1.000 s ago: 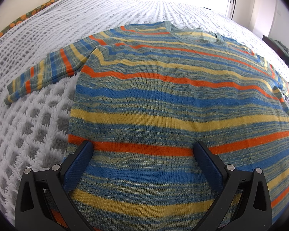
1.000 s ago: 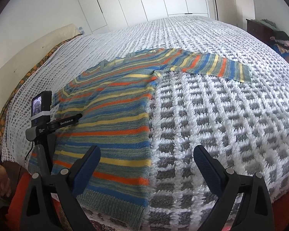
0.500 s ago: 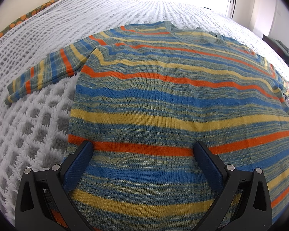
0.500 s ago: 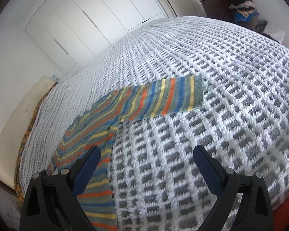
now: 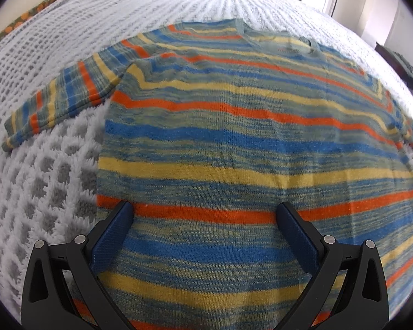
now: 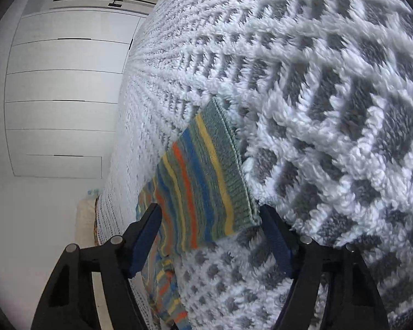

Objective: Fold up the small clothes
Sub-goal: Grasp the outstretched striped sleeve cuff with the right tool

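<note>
A striped knit sweater [image 5: 234, 143] in blue, yellow, orange and grey-green lies flat on the bed, neck away from me, its left sleeve [image 5: 60, 101] stretched out to the side. My left gripper [image 5: 203, 214] is open, low over the sweater's lower body. My right gripper [image 6: 210, 217] is open, close to the bed, with the end of the right sleeve [image 6: 203, 176] and its ribbed cuff [image 6: 234, 170] lying between the jaws. The view is rolled sideways.
A white and grey fluffy checked blanket [image 5: 41, 181] covers the bed and also shows in the right wrist view [image 6: 330, 110]. White wardrobe doors [image 6: 60, 88] stand beyond the bed. A patterned pillow edge [image 5: 22, 19] lies at the far left.
My right gripper has swung right, rolled sideways and dropped to the right sleeve's cuff, which now lies between its jaws. My left gripper has moved slightly closer over the sweater body.
</note>
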`<action>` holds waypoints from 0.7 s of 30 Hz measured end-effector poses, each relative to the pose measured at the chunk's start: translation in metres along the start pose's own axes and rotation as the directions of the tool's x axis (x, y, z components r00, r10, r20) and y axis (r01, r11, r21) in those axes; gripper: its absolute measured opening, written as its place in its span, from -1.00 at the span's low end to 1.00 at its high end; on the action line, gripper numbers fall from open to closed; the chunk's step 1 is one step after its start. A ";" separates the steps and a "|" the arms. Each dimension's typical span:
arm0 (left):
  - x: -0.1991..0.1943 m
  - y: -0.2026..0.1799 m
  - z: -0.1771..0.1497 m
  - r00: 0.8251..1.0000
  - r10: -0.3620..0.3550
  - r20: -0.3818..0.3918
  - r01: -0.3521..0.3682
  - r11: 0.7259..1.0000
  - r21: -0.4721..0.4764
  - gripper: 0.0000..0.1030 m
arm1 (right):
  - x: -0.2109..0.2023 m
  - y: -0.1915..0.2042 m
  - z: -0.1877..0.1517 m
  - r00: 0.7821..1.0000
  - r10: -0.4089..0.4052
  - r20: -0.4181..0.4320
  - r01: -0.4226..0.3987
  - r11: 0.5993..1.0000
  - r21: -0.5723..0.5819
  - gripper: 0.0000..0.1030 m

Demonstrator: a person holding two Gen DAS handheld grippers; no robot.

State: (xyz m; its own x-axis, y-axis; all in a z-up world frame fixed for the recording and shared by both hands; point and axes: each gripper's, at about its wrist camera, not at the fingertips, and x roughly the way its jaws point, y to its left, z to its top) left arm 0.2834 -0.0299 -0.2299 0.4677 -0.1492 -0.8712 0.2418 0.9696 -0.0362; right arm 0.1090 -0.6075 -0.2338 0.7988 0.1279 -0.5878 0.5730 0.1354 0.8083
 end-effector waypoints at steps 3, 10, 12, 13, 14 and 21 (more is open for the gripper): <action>-0.015 -0.001 -0.003 1.000 0.009 0.001 -0.009 1.000 0.006 0.98 | 0.009 0.011 0.005 0.998 -0.058 0.021 0.059 0.997 -0.046 -0.63; -0.080 0.016 -0.018 0.995 -0.071 0.073 0.071 0.997 0.003 0.98 | -0.009 0.113 -0.007 0.994 -0.067 0.082 0.090 0.941 -0.326 -0.88; -0.094 0.025 -0.023 0.992 -0.075 0.097 0.077 0.997 -0.018 0.98 | -0.007 0.167 -0.025 0.998 -0.017 0.068 0.045 0.894 -0.445 -0.88; -0.102 0.032 -0.026 0.991 -0.079 0.109 0.084 0.996 -0.036 0.98 | -0.002 0.195 -0.038 0.999 0.009 0.046 0.016 0.863 -0.504 -0.88; -0.107 0.038 -0.028 0.990 -0.083 0.115 0.090 0.994 -0.054 0.98 | 0.006 0.221 -0.055 1.000 0.025 0.017 -0.011 0.830 -0.558 -0.88; -0.129 0.083 -0.055 0.990 -0.075 0.121 0.095 0.980 -0.176 0.98 | 0.088 0.317 -0.230 0.976 0.035 -0.215 -0.187 0.638 -0.747 -0.88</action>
State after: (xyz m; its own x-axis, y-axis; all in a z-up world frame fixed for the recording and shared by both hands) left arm 0.1967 0.0807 -0.1471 0.5479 -0.2434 -0.8003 0.1321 0.9699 -0.2046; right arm 0.3186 -0.3277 -0.0375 0.7601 0.3409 -0.5532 0.0794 0.7962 0.5997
